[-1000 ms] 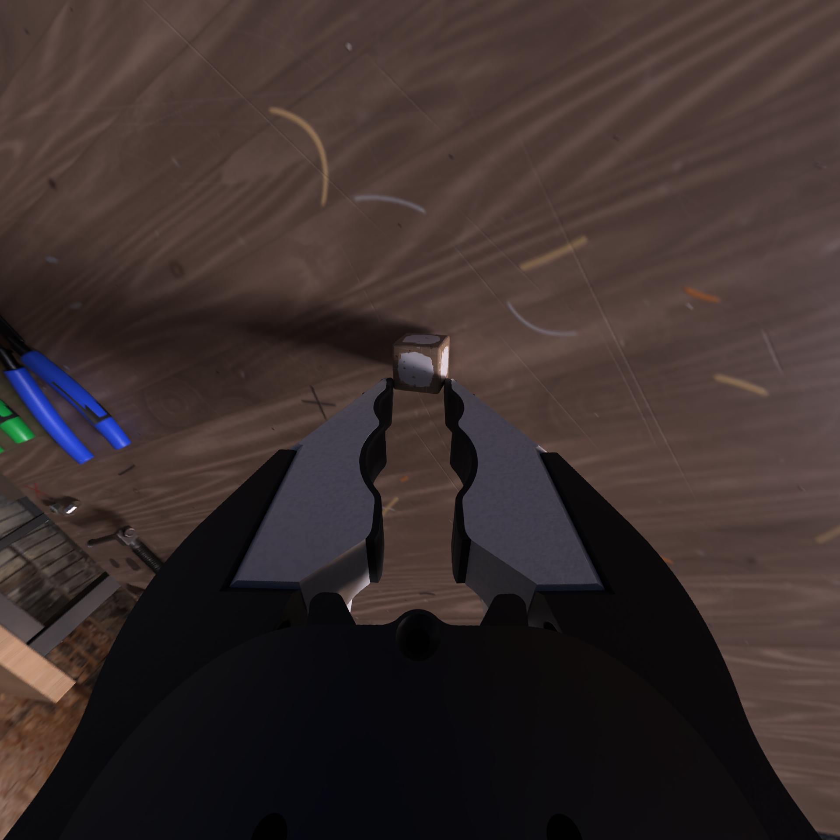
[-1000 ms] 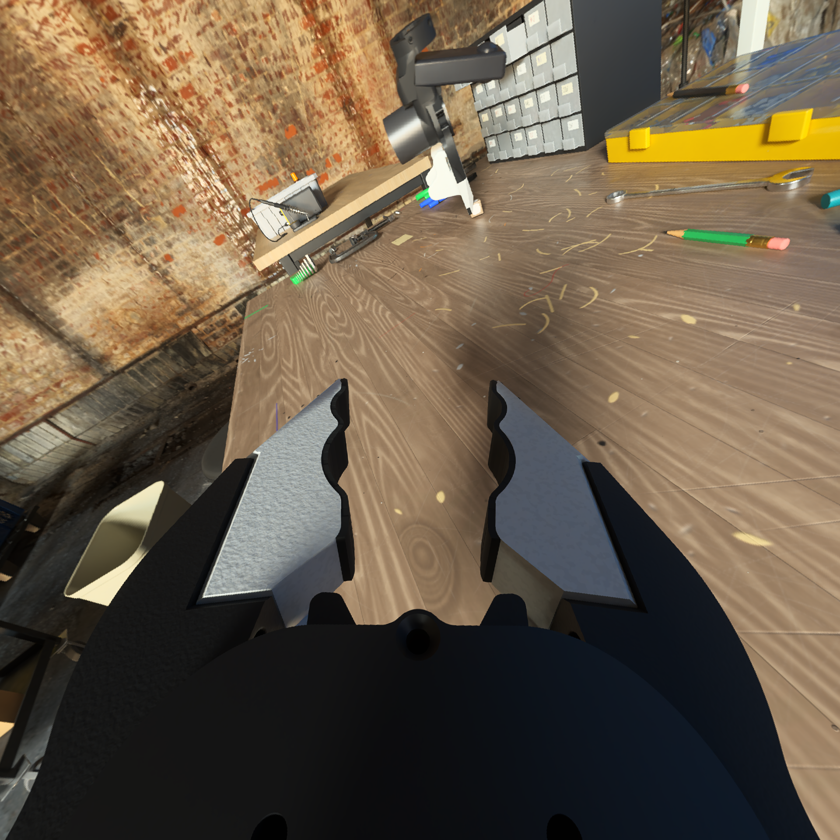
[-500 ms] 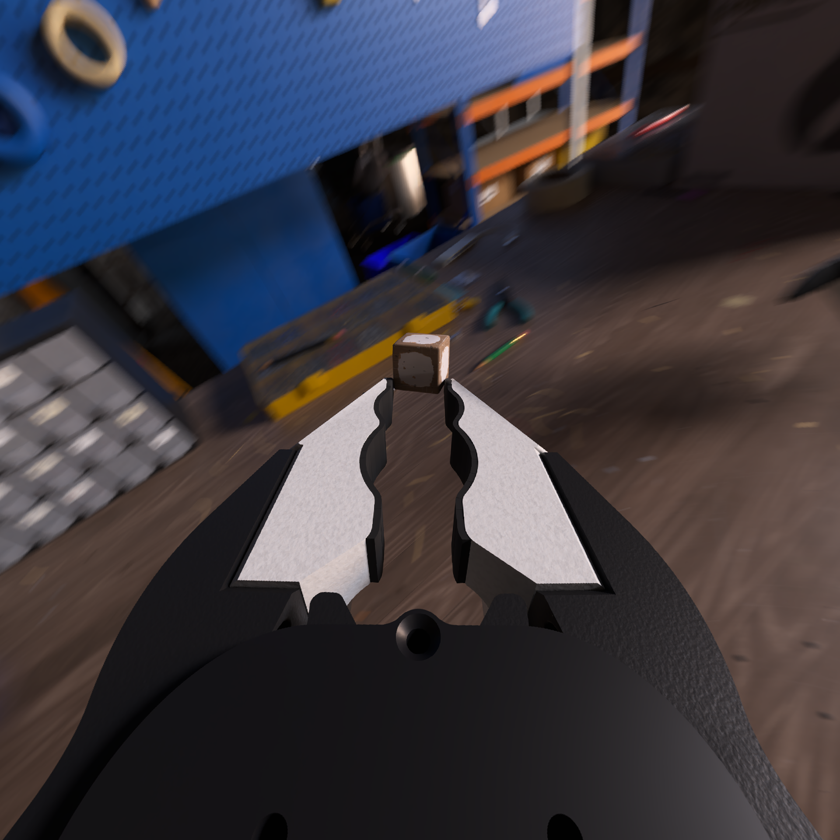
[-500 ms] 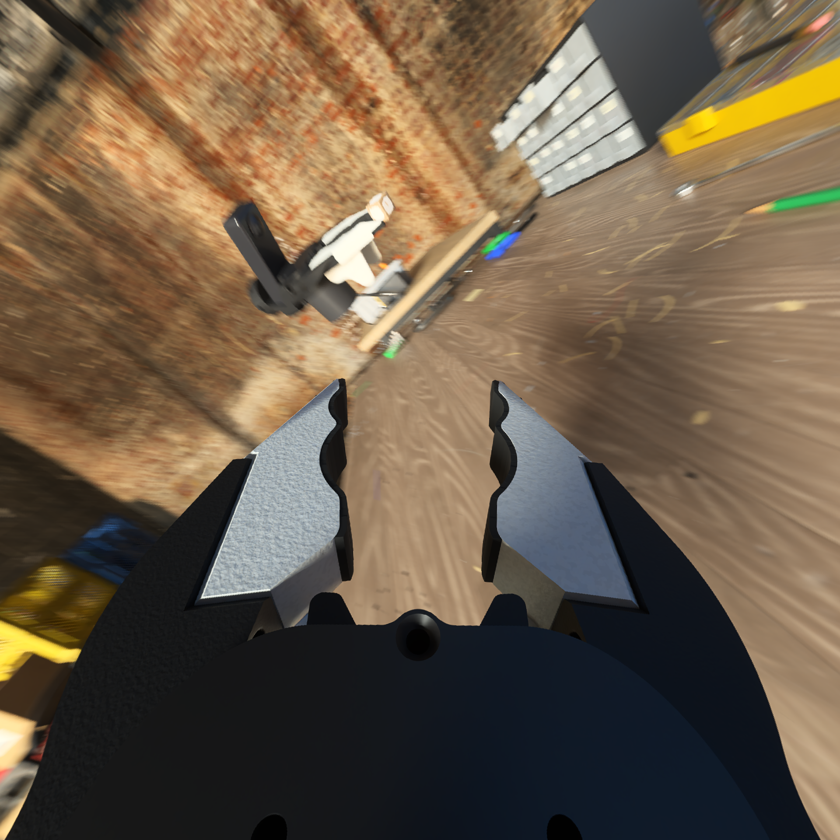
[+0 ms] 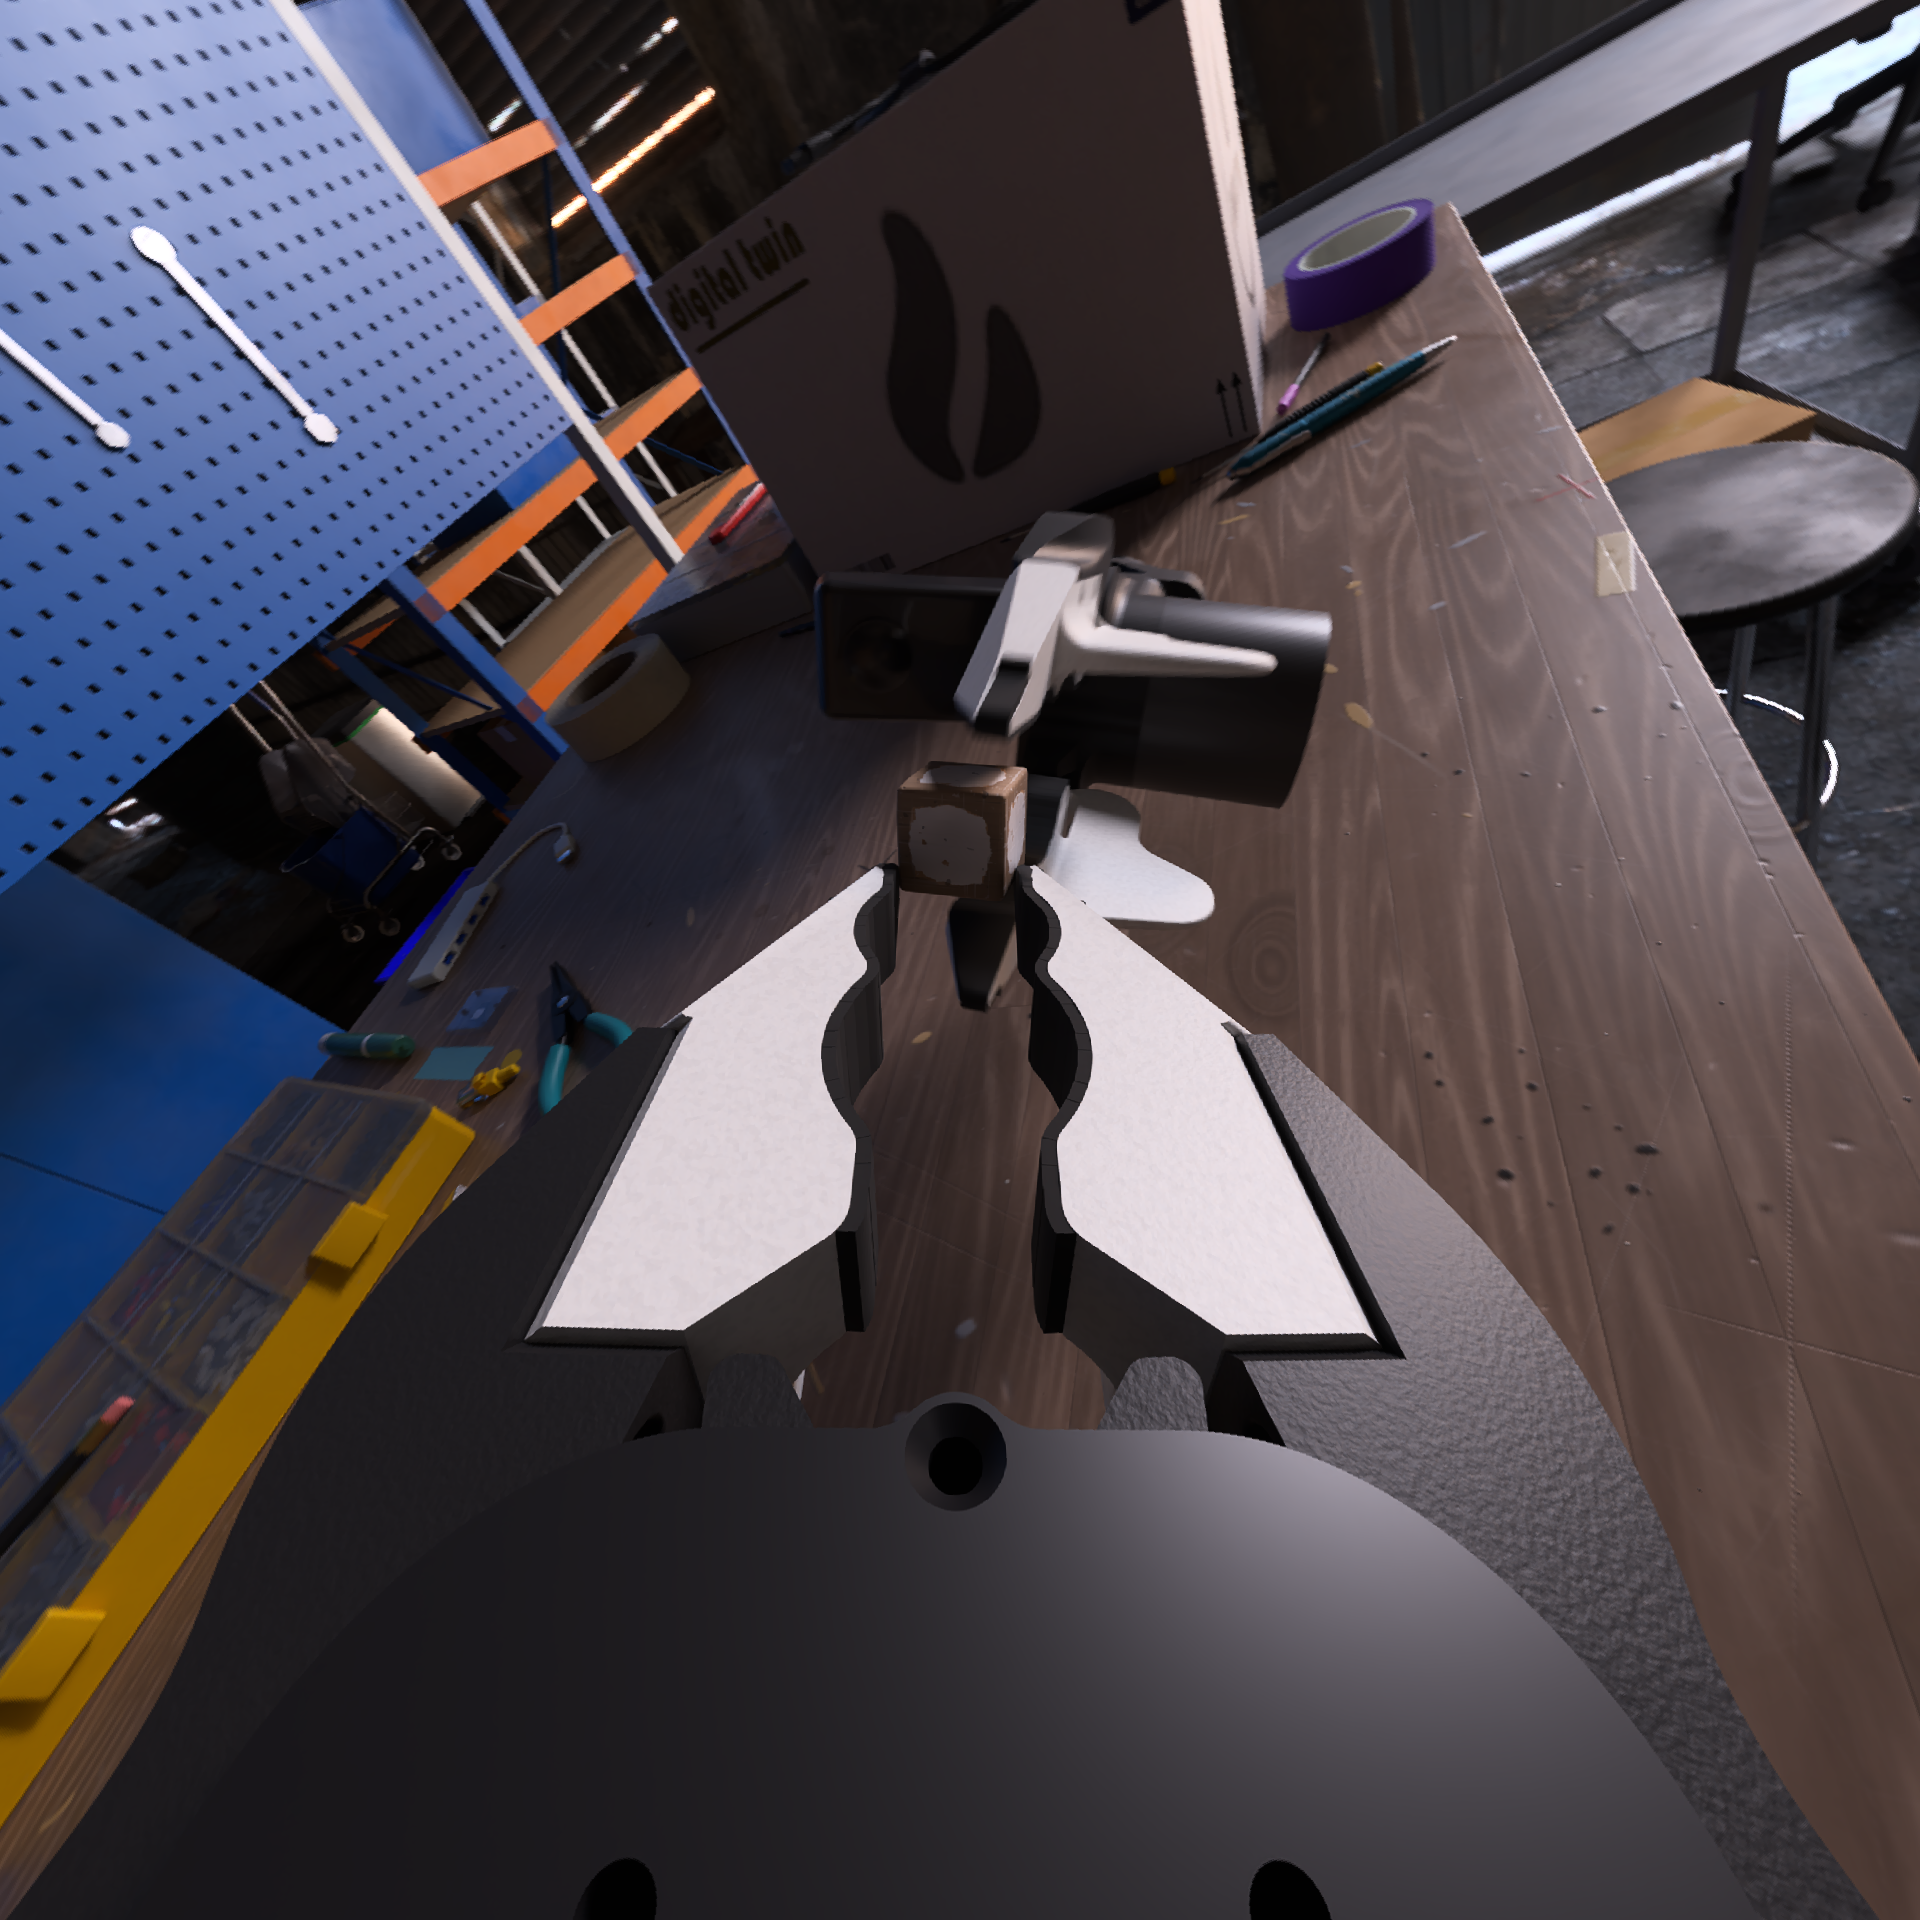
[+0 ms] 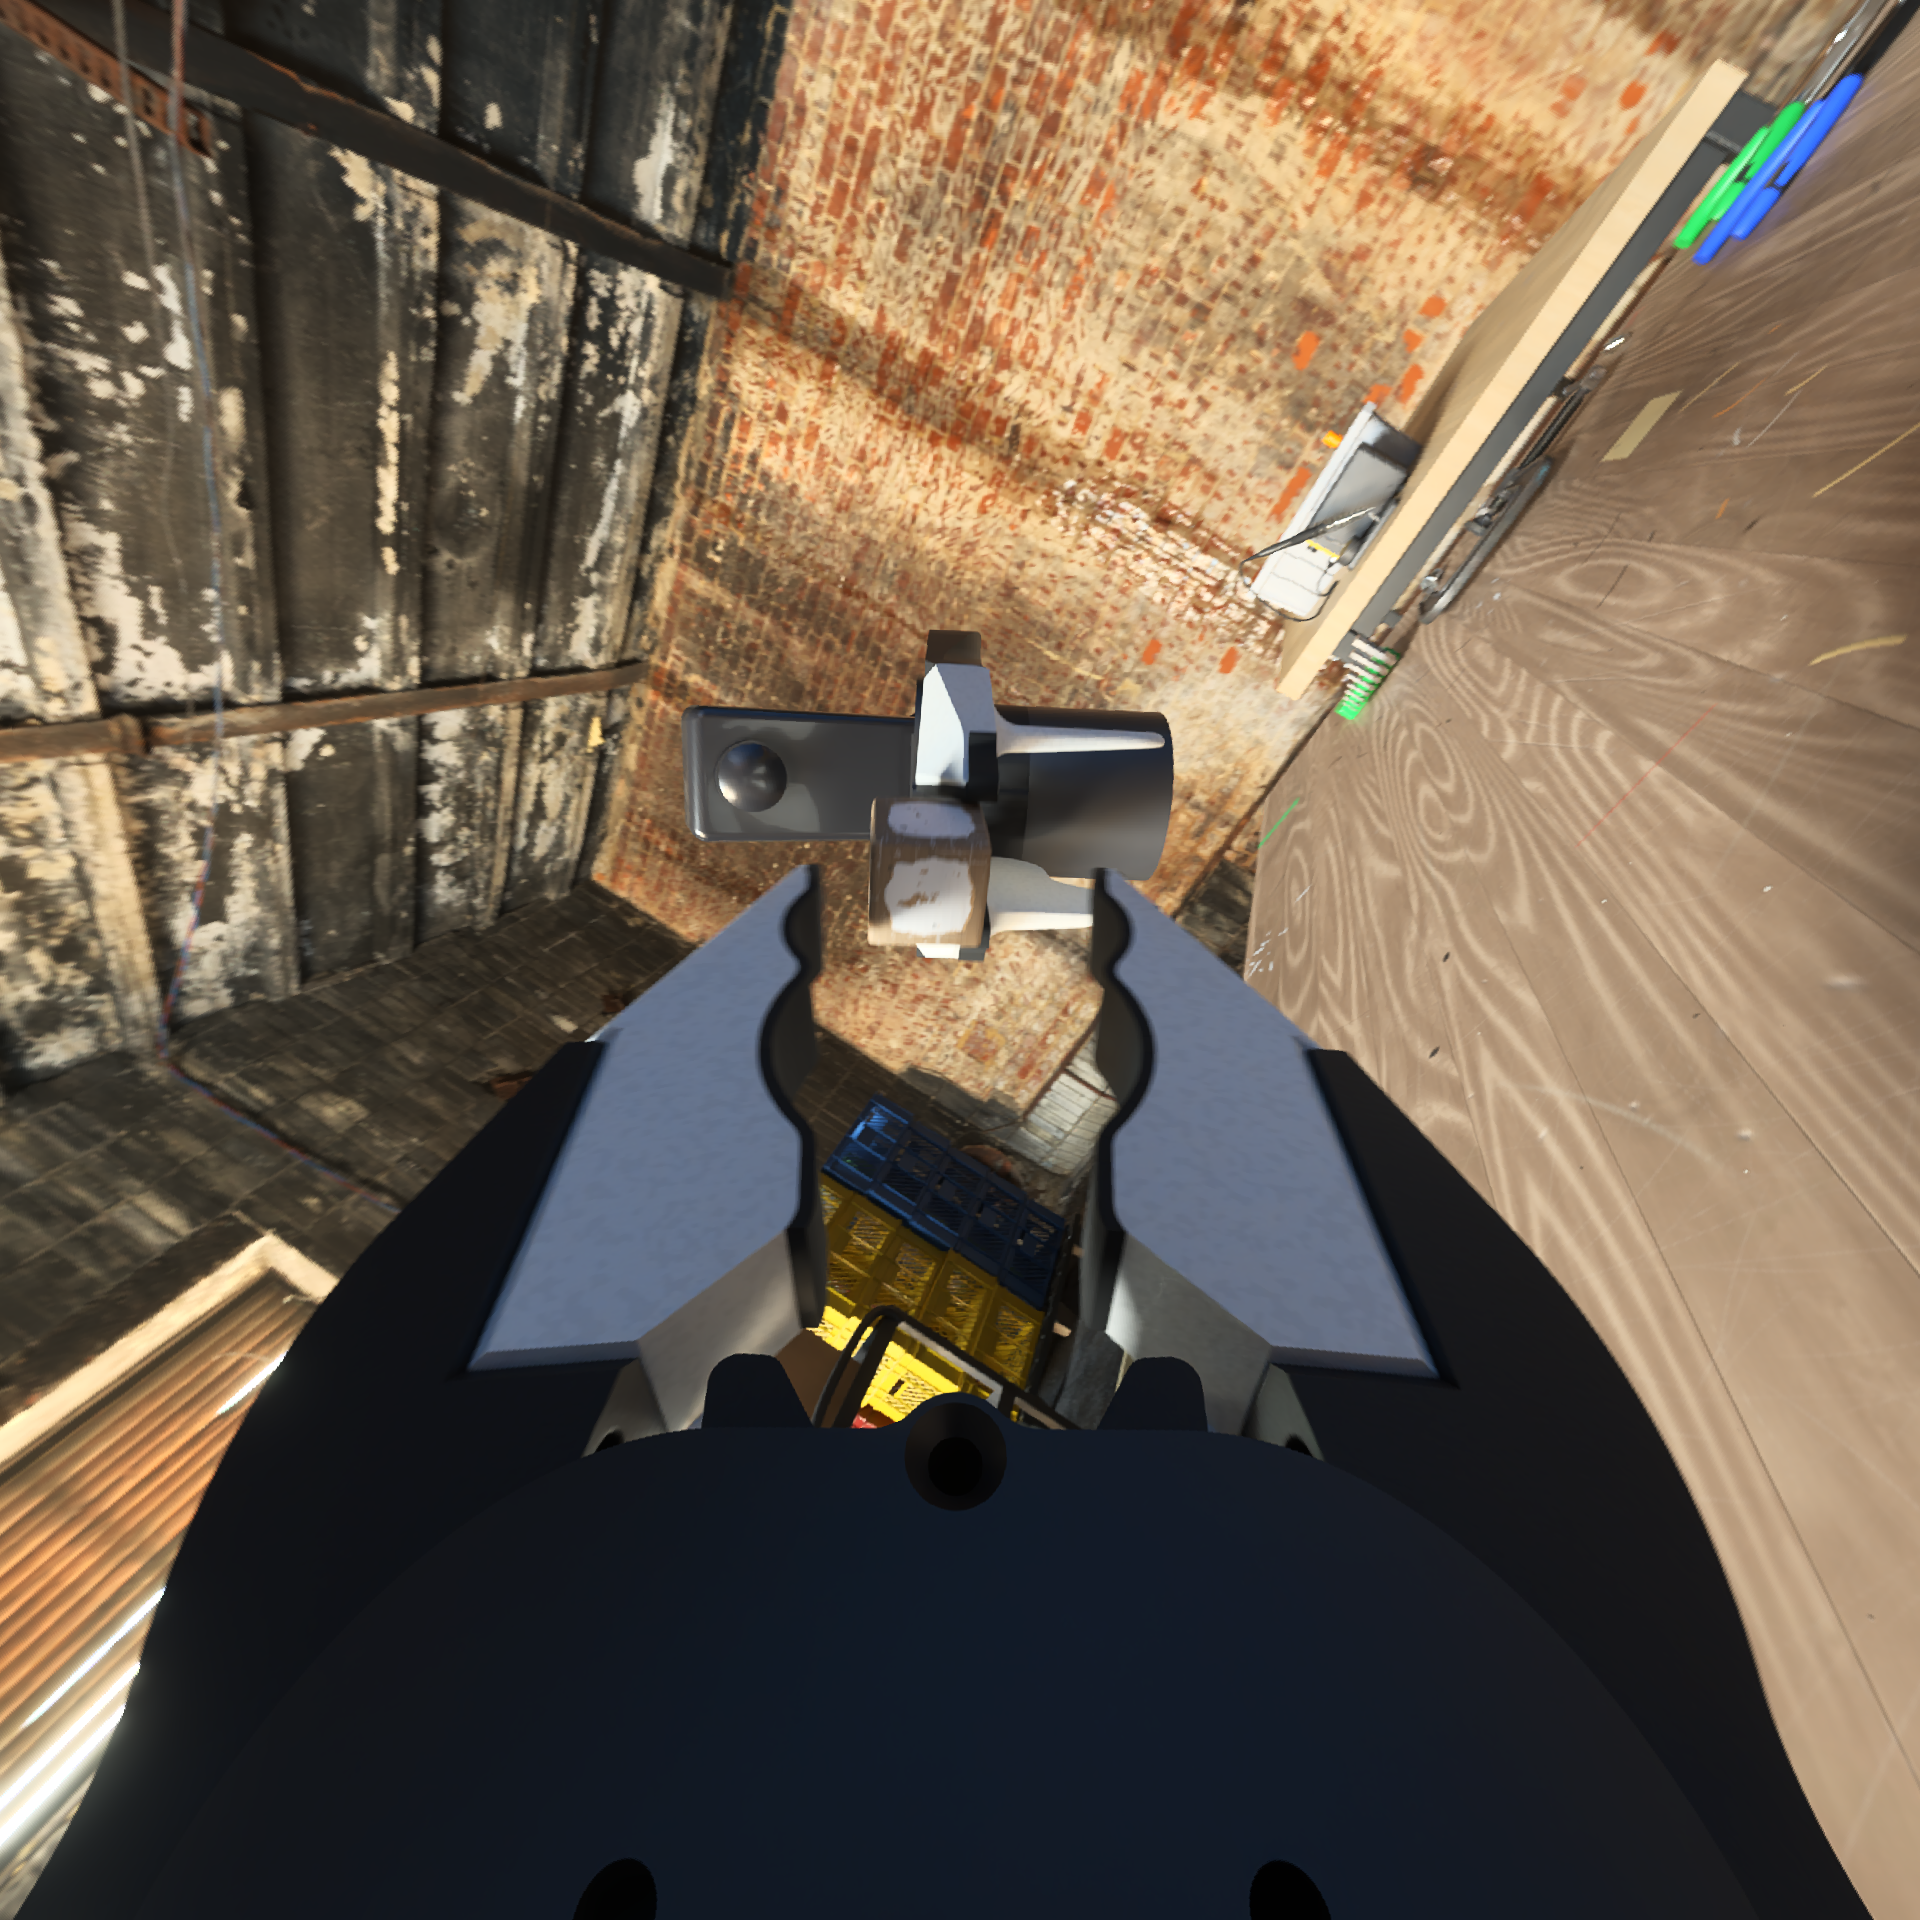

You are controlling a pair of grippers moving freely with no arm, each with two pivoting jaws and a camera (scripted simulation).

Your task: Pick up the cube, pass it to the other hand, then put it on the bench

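My left gripper (image 5: 956, 883) is shut on the small brown cube (image 5: 961, 836) with worn white faces and holds it in the air above the wooden bench (image 5: 1455, 987). The right gripper's body (image 5: 1143, 675) faces it just beyond the cube, one of its fingers (image 5: 1132, 878) showing beside the cube. In the right wrist view my right gripper (image 6: 956, 883) is open. The cube (image 6: 925, 878) hangs at its fingertips, nearer the left one, with gaps on both sides, gripped by the left gripper (image 6: 935, 769) behind it. The bench (image 6: 1610, 987) runs along the right.
A large cardboard box (image 5: 987, 312), a purple tape roll (image 5: 1361, 260) and pens (image 5: 1340, 405) lie at the far end of the bench. A yellow organiser case (image 5: 208, 1351), teal pliers (image 5: 571, 1039) and a beige tape roll (image 5: 613, 686) line the blue pegboard (image 5: 208, 416) side. A stool (image 5: 1766, 520) stands off the bench's right edge.
The left gripper has lifted the cube off the bench and swung up towards the right gripper. The right gripper has turned to face it, still open. The two now stand tip to tip.
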